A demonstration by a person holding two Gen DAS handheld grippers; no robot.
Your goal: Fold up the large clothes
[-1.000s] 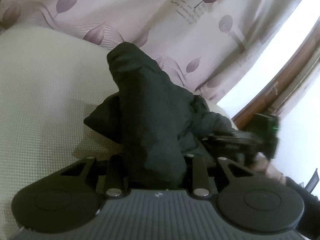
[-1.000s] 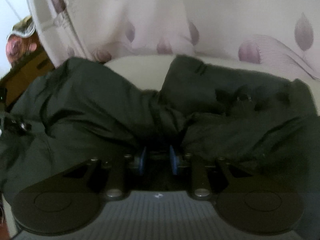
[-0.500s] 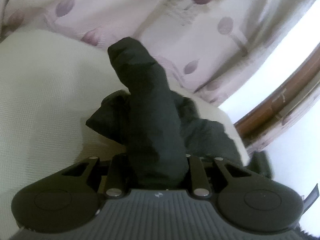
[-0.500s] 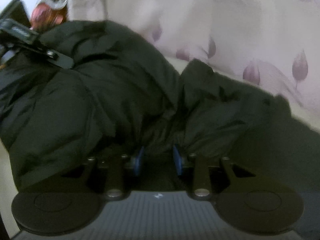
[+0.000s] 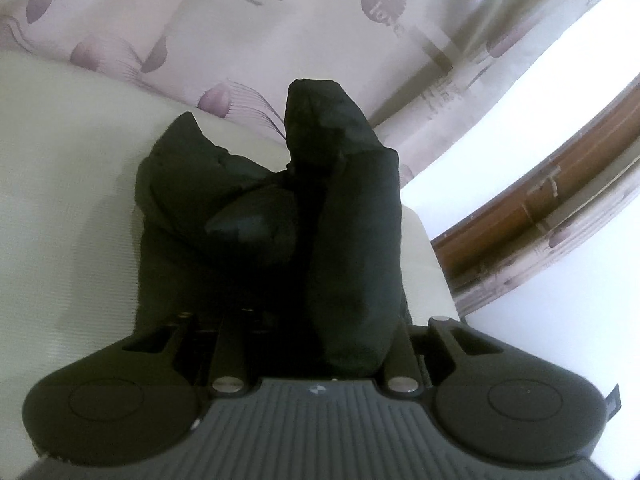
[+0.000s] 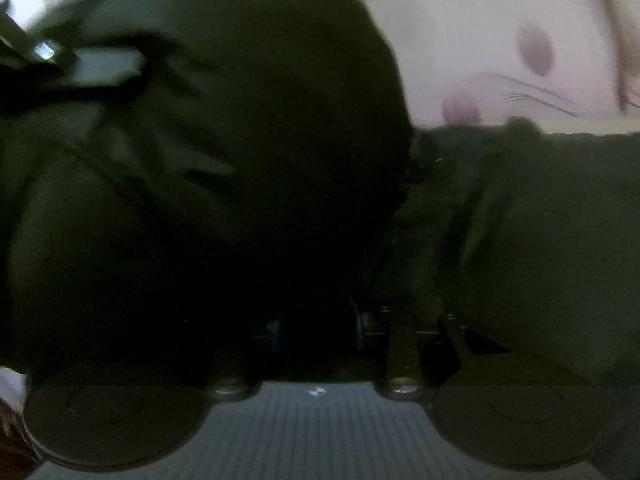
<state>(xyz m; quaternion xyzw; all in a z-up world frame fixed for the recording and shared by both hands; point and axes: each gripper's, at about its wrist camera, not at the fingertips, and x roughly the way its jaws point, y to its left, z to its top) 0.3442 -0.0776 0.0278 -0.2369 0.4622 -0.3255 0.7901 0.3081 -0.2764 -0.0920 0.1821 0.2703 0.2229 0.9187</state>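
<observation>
A large black padded jacket point(image 5: 280, 216) lies bunched on a cream bed surface point(image 5: 60, 200). My left gripper point(image 5: 316, 332) is shut on a thick fold of the jacket, which covers its fingertips and rises in front of the camera. In the right wrist view the jacket point(image 6: 200, 160) fills most of the frame, dark and blurred. My right gripper point(image 6: 316, 320) is shut on the jacket fabric; only slivers of its blue pads point(image 6: 356, 316) show. The other gripper's metal parts point(image 6: 44, 50) show at upper left.
A pale curtain with purple leaf print point(image 5: 240, 20) hangs behind the bed. A brown wooden window frame point(image 5: 540, 200) and bright window are at the right. The curtain also shows in the right wrist view point(image 6: 520, 60).
Both grippers have lifted and swung with the jacket held. The jacket bunched closer to both cameras; in the right view it now blocks nearly everything.
</observation>
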